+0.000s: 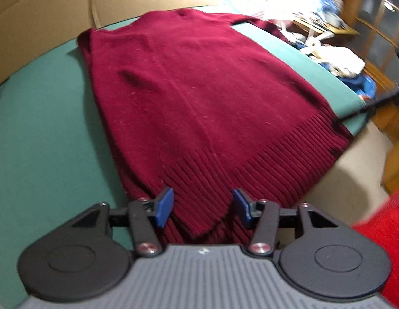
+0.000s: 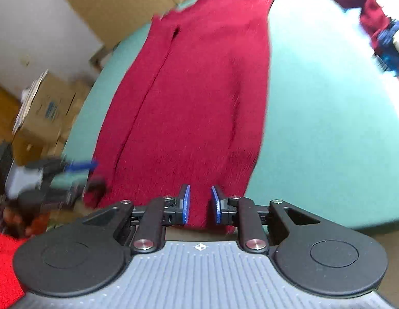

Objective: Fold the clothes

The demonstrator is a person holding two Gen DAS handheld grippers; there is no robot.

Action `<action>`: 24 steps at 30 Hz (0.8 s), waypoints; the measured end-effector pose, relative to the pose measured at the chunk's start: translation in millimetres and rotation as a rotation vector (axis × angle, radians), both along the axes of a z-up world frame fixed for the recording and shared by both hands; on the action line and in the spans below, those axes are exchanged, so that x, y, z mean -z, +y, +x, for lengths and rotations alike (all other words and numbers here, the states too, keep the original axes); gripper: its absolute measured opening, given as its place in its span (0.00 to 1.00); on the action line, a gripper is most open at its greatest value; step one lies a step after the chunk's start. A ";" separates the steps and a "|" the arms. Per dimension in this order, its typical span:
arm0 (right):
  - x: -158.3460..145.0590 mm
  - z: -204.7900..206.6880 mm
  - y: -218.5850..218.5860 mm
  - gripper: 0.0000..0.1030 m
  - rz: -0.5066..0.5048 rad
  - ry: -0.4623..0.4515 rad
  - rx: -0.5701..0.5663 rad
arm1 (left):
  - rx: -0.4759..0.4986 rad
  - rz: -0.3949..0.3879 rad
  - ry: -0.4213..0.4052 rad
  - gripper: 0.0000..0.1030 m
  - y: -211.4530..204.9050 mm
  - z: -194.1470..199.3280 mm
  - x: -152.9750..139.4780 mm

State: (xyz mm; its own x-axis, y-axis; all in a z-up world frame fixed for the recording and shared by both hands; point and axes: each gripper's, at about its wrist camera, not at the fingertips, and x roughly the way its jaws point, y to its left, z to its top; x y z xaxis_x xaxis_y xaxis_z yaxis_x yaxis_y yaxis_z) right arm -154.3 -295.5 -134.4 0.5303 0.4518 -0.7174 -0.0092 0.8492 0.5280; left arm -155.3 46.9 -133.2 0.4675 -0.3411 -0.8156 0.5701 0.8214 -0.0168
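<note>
A dark red knit sweater [image 1: 194, 90] lies flat on the green table [image 1: 45, 141], its ribbed hem toward me and its neck at the far end. My left gripper [image 1: 203, 206] hovers over the hem with its blue pads wide apart and nothing pinched between them. In the right wrist view the sweater [image 2: 194, 90] runs away from me as a long strip, one sleeve trailing off toward the far right. My right gripper [image 2: 200, 204] stands at the near edge with a narrow gap between its pads; red fabric shows behind the gap, not squeezed. The left gripper [image 2: 88, 175] appears blurred at the sweater's left corner.
Cardboard sheets [image 1: 58, 5] stand behind the table. A heap of white and blue clothes [image 1: 335, 59] lies past the table's right edge. Boxes [image 2: 50, 108] sit on the floor at the left. A person's red sleeve [image 1: 389, 231] shows at the lower right.
</note>
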 end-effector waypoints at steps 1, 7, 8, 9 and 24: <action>-5.6 1.3 -5.6 0.26 0.012 -0.014 0.038 | 0.005 0.003 -0.006 0.52 0.0 2.8 -3.0; -41.6 35.7 -25.2 0.32 -0.039 -0.079 0.262 | -0.053 -0.066 -0.163 0.63 -16.8 55.4 -41.7; -47.8 43.2 -28.4 0.32 -0.058 -0.089 0.298 | -0.062 -0.064 -0.201 0.63 -24.9 66.2 -48.9; -53.8 50.5 -36.2 0.32 -0.053 -0.099 0.334 | -0.060 -0.063 -0.238 0.63 -34.9 76.2 -56.1; -16.1 196.7 -237.2 0.57 0.171 0.108 0.910 | -0.038 0.065 -0.335 0.75 -140.6 158.7 -68.8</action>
State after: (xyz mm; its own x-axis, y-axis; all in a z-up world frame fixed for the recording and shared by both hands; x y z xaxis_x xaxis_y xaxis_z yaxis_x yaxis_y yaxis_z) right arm 42.4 -532.7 -118.3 0.6666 -0.0008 -0.7454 0.6779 0.4163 0.6059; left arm 3.4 -93.8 -64.4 0.7247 -0.2706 -0.6336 0.5036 0.8357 0.2191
